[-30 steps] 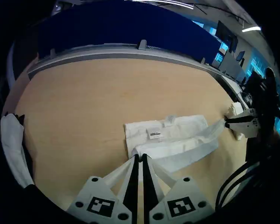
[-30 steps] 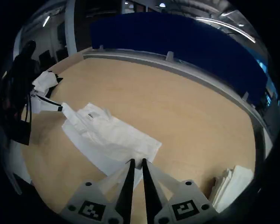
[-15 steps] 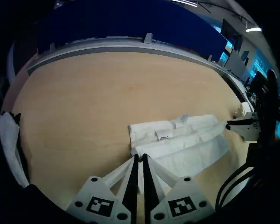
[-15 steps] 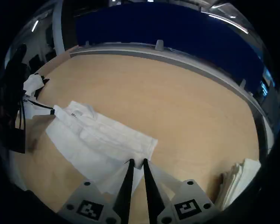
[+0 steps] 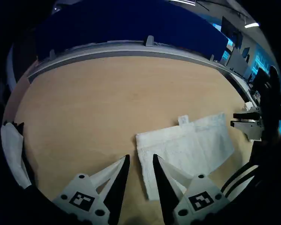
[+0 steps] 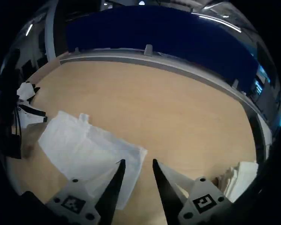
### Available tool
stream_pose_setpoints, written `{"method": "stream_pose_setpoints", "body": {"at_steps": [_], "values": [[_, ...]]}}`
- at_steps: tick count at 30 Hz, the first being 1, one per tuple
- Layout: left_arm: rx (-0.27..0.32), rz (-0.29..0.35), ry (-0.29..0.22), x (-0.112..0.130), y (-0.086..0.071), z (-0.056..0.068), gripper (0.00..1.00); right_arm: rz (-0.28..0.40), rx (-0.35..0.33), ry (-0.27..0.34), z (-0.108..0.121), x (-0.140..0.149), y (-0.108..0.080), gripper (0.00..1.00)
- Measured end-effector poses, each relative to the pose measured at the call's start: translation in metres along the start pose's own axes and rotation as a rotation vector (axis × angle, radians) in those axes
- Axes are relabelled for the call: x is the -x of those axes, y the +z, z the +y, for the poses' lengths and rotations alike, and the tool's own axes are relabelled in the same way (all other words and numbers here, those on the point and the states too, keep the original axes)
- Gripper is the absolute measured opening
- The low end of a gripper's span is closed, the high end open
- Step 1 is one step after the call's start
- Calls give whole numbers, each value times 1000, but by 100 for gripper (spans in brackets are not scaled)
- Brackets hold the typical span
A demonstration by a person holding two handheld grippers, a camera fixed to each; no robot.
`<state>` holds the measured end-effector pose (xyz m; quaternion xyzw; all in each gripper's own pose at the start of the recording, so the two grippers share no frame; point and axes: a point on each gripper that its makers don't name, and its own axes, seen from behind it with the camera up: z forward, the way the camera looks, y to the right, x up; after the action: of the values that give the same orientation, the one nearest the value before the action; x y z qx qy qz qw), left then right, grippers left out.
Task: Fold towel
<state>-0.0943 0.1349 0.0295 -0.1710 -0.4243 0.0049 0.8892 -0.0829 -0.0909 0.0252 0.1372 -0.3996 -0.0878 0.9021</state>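
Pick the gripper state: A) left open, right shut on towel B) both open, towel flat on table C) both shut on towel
B: the left gripper and right gripper each show jaws spread apart, with the towel lying flat on the table.

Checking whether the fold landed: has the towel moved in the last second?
Yes. Its lifted edge went toward the blue divider, and the towel lies flat on the table, free of the open left tool.

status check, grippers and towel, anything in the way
Left gripper open, right gripper open, neither gripping. Towel folded, flat on the table, tag sticking out. Nothing on it; stack of cloths off to the side.
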Motion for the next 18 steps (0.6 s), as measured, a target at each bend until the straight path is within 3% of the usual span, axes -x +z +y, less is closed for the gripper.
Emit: {"method": "stream_pose_setpoints", "body": {"at_steps": [4,6,18], "values": [[8,6,-11,-2,-6,0,79,4,-5,3,0,0,-5,93],[7,7,-14,-2,-9,-1,93,5,-9,10,-1,1,-7,99],[-19,6,-13,4,-21,-5,93,3,-22,34,-7,15,-20,99]]}}
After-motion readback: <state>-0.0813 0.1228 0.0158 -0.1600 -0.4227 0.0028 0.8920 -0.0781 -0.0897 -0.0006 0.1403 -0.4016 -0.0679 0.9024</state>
